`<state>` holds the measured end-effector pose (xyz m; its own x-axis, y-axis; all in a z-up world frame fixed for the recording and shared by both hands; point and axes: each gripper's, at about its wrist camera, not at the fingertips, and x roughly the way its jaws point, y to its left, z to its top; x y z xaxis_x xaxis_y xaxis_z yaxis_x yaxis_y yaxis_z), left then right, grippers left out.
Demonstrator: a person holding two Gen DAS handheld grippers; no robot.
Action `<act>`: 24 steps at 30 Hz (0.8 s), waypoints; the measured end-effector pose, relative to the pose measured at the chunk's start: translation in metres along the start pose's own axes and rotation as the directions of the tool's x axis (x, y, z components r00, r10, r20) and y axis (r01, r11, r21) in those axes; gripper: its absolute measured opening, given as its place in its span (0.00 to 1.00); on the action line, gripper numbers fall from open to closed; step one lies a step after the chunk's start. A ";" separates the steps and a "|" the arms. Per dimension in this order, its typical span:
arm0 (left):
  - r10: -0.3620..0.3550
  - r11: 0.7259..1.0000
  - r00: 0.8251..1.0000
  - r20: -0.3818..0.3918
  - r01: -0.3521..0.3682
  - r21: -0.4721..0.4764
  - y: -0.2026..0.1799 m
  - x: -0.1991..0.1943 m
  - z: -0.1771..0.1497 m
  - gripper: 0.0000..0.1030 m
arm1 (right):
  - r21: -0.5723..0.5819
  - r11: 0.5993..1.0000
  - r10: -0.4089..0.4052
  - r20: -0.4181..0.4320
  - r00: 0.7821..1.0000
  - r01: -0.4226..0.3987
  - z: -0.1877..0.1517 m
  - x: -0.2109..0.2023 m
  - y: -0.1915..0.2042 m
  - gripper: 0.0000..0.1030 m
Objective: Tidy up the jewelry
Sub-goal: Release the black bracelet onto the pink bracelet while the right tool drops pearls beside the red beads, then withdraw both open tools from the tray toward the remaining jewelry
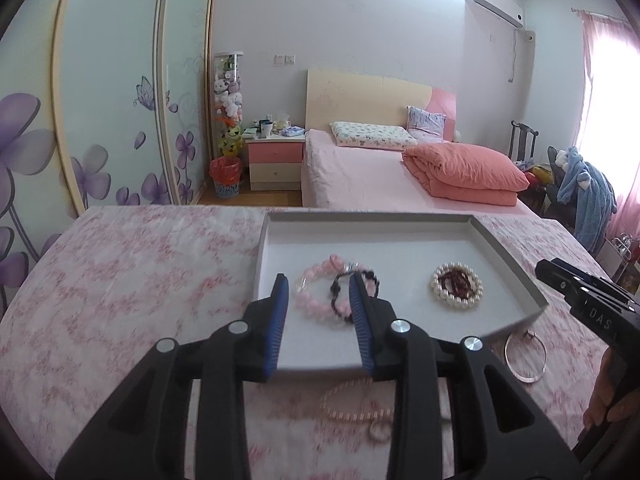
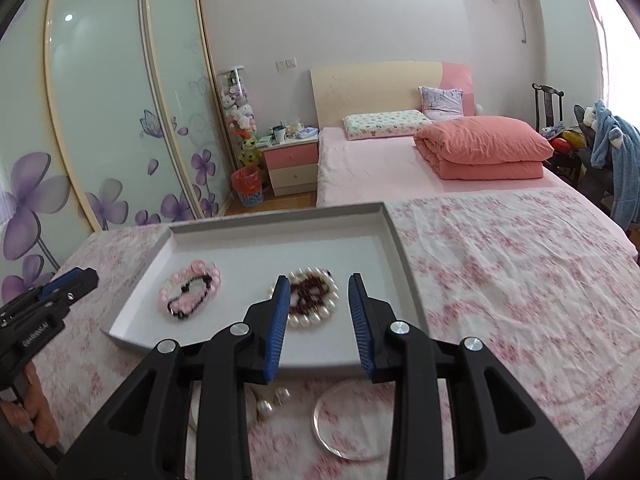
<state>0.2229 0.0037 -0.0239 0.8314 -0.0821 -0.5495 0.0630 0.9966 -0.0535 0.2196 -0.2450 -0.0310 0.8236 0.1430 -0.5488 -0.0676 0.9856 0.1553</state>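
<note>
Both grippers, left point(image 1: 319, 286) and right point(image 2: 319, 286), hang spread and empty over the tray's point(image 2: 400, 248) near edge. Inside lie pink point(image 1: 316, 292), black point(image 1: 354, 292) and pearl point(image 1: 457, 287) bracelets; a bangle point(image 1: 525, 356) and necklace point(image 1: 352, 408) rest on the cloth point(image 1: 140, 280).

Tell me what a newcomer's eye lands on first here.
Probably the grey tray on the pink floral cloth: a pink bead bracelet overlapping a black one at its left, a pearl ring around dark red beads at its right. Both claws, left and right, hover open at its near edge, with a silver bangle on the cloth.
</note>
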 end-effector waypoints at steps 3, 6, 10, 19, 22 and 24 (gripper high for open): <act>-0.001 1.000 1.000 -0.015 0.001 -0.010 0.007 -0.009 -0.011 0.33 | -0.004 1.000 -0.008 -0.045 0.999 0.008 -0.012 -0.003 -0.007 0.31; 0.000 1.000 1.000 -0.029 0.000 -0.016 0.014 -0.016 -0.021 0.37 | -0.012 1.000 -0.019 -0.108 0.994 0.018 -0.027 -0.003 -0.016 0.32; 0.008 1.000 0.998 -0.054 -0.010 -0.026 0.025 -0.023 -0.035 0.42 | -0.002 1.000 -0.029 -0.184 0.983 0.029 -0.046 0.000 -0.027 0.48; 0.021 0.999 0.995 -0.095 -0.025 -0.047 0.039 -0.024 -0.049 0.46 | -0.069 0.996 -0.071 -0.291 0.954 0.053 -0.064 0.014 -0.024 0.71; 0.021 0.999 0.995 -0.100 -0.026 -0.048 0.039 -0.023 -0.050 0.48 | -0.094 0.993 -0.095 -0.309 0.946 0.069 -0.066 0.021 -0.020 0.74; 0.022 0.999 0.994 -0.103 -0.027 -0.047 0.039 -0.022 -0.050 0.48 | -0.099 0.993 -0.098 -0.310 0.946 0.070 -0.064 0.024 -0.018 0.75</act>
<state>0.1793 0.0438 -0.0553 0.7713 -0.0610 -0.6336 0.0145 0.9968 -0.0783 0.2043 -0.2531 -0.0999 0.6109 0.0671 -0.7889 -0.0652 0.9973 0.0344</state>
